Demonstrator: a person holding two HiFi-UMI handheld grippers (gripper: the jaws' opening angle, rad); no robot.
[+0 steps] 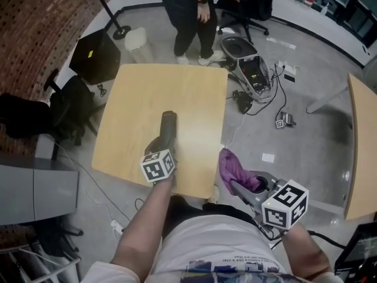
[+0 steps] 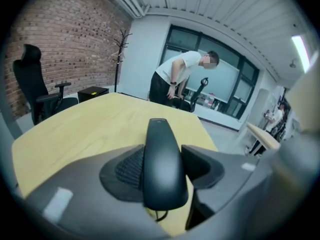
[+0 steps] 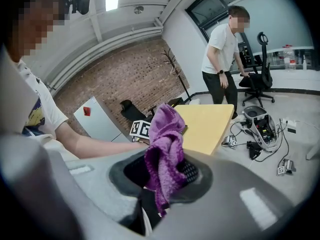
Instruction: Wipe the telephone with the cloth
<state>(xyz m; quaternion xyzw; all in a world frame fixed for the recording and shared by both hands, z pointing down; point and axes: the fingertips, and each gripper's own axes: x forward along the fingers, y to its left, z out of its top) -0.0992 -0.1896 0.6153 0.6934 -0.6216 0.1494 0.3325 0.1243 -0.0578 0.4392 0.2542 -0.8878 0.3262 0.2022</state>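
A black telephone handset [image 1: 168,127] is held over the near part of the light wooden table [image 1: 177,87], with my left gripper [image 1: 161,147] shut on it. In the left gripper view the handset [image 2: 159,134] runs forward between the two dark pads of the left gripper [image 2: 162,173], above the table [image 2: 75,129]. My right gripper [image 1: 240,186] is off the table's near right corner, shut on a purple cloth [image 1: 231,167]. The right gripper view shows the cloth [image 3: 165,131] bunched upright in the right gripper [image 3: 162,173], with a tail hanging below the pads.
A person [image 1: 191,10] stands at the table's far edge beside an office chair [image 1: 247,7]. A black box [image 1: 94,55] and a white bin [image 1: 138,40] sit at the far left. A machine with cables [image 1: 253,69] lies on the floor to the right. Another table [image 1: 362,140] is further right.
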